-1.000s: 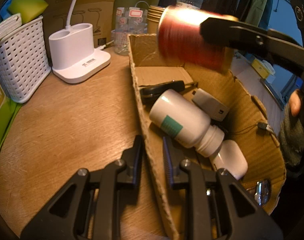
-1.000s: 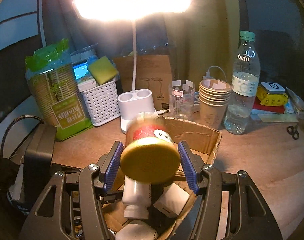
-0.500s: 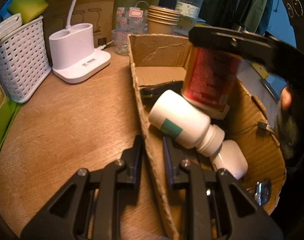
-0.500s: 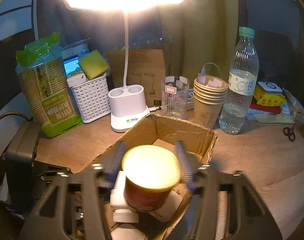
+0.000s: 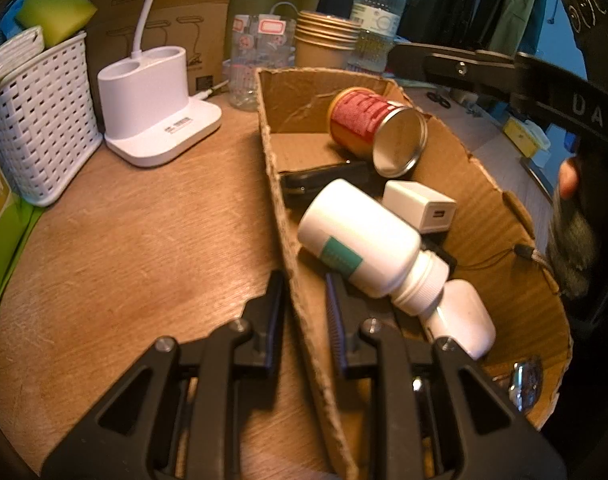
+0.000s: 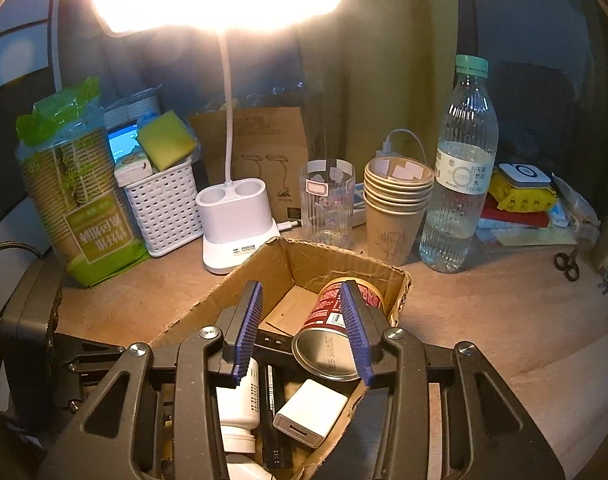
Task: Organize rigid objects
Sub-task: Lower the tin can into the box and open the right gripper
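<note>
right gripper [image 6: 304,330]: jaws apart, empty, above box | change: red can [image 5: 374,128] released, now on its side in cardboard box [image 5: 504,216] on black remote, by white bottle [image 5: 364,244] | left gripper [image 5: 304,312]: clamps box wall | next: fetch another item

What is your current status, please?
Left gripper shut on brown cardboard box wall. Right gripper open, empty. Red metal can lying in box. Nothing blocking.

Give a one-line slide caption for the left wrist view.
Left gripper clamps the cardboard box wall; a red can lies tipped inside.
</note>
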